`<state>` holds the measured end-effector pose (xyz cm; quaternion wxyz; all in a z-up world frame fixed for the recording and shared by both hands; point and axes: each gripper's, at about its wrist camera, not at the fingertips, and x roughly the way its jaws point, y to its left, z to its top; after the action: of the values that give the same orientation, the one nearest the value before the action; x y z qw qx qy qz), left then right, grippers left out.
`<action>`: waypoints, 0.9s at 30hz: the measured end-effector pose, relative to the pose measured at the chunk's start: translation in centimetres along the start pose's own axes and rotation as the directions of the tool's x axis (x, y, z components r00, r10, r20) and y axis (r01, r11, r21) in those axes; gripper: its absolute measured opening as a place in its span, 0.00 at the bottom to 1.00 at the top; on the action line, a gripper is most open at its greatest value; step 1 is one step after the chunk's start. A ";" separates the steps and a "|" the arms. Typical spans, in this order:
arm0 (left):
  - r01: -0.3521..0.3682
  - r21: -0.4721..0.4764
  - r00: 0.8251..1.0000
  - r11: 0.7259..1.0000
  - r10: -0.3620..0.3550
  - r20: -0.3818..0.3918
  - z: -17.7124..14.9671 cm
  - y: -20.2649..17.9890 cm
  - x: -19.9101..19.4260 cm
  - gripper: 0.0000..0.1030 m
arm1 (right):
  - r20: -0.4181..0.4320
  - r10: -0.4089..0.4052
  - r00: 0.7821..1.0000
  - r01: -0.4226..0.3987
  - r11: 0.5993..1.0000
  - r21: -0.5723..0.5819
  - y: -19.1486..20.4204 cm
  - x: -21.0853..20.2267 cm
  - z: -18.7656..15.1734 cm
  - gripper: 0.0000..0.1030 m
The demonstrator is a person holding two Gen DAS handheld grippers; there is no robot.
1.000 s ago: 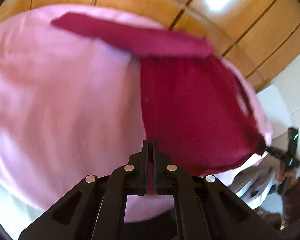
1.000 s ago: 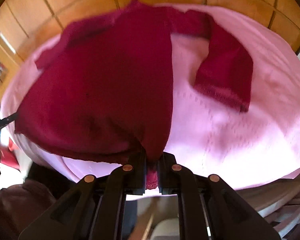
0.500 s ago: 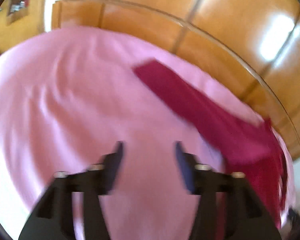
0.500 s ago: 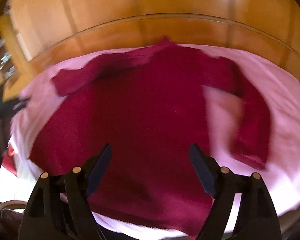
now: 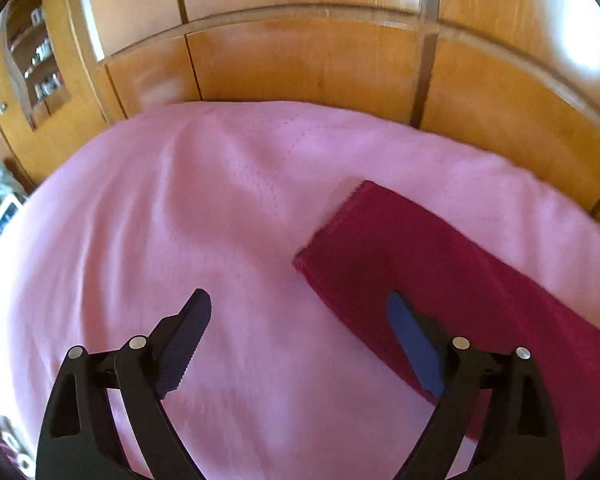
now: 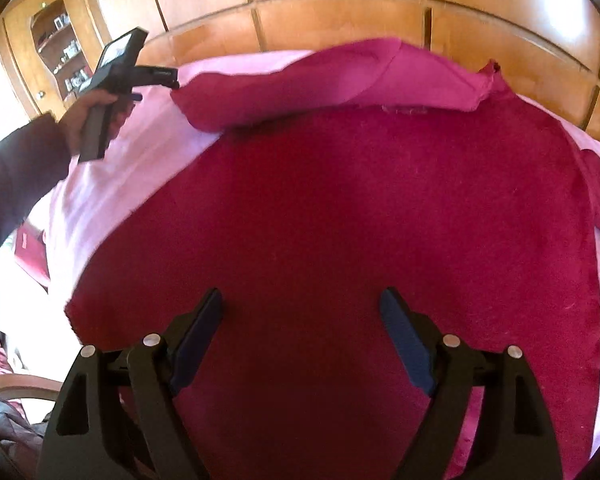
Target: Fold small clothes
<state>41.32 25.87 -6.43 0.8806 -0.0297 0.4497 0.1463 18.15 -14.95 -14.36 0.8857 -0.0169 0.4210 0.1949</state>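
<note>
- Both grippers have let go since a second ago: each then pinched the sweater's hem, and now the garment lies spread on the blanket.
- Left gripper [image 5: 300, 312] has swung off the body toward the sleeve; its fingers stand wide apart with nothing between them.
- Ahead and to its left lies only the pink blanket [image 5: 160, 220], with a wooden wall [image 5: 300, 64] beyond.
- Sleeve [image 5: 440, 264] runs from ahead of the left gripper's right finger off to the right, its cuff end pointing forward-left, flat on the blanket.
- Right gripper [image 6: 302, 312] hovers over the sweater [image 6: 340, 208], fingers spread, gripping nothing.
- Sweater's body fills the space ahead of it, neckline at the far end.
- From the right wrist view, the left gripper sits far forward-left, by the sleeve's cuff.
</note>
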 end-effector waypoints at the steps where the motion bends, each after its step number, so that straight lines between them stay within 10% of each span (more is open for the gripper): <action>1: 0.002 0.001 1.000 1.000 -0.002 -0.011 0.0 0.1 0.6 0.81 | 0.001 0.004 1.000 -0.004 1.000 0.004 -0.1 0.2 -0.1 0.81; 2: 0.011 0.000 0.999 1.000 -0.011 -0.030 0.1 0.0 1.5 0.68 | 0.005 0.009 1.000 -0.009 1.000 0.007 -0.1 0.2 -0.2 0.83; 4: 0.041 -0.002 0.998 0.999 -0.041 -0.052 0.0 -0.6 2.2 0.09 | 0.008 0.018 1.000 -0.018 1.000 0.015 -0.3 0.4 -0.3 0.86; 5: 0.029 0.008 0.999 1.000 -0.029 -0.037 -0.2 -1.0 1.9 0.05 | 0.007 0.016 1.000 -0.016 1.000 0.012 -0.2 0.6 -0.2 0.87; 9: -0.050 0.069 0.995 0.996 0.044 0.085 -0.4 -2.1 -1.1 0.05 | -0.002 0.017 1.000 -0.017 1.000 0.006 0.0 0.6 0.1 0.89; 18: -0.154 -0.276 0.970 0.949 0.198 0.140 3.0 10.6 -5.6 0.04 | 0.034 0.012 0.999 -0.016 0.995 0.102 -2.2 -0.5 1.7 0.88; 27: -0.096 -0.271 0.994 0.958 0.108 0.030 3.4 10.3 -2.2 0.07 | 0.021 -0.045 0.999 0.041 0.986 0.164 -3.5 0.8 3.3 0.88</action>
<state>39.85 35.82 -1.80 0.8695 -0.1225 0.4069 0.2518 22.31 -17.30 -13.26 0.8933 0.0490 0.4240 0.1410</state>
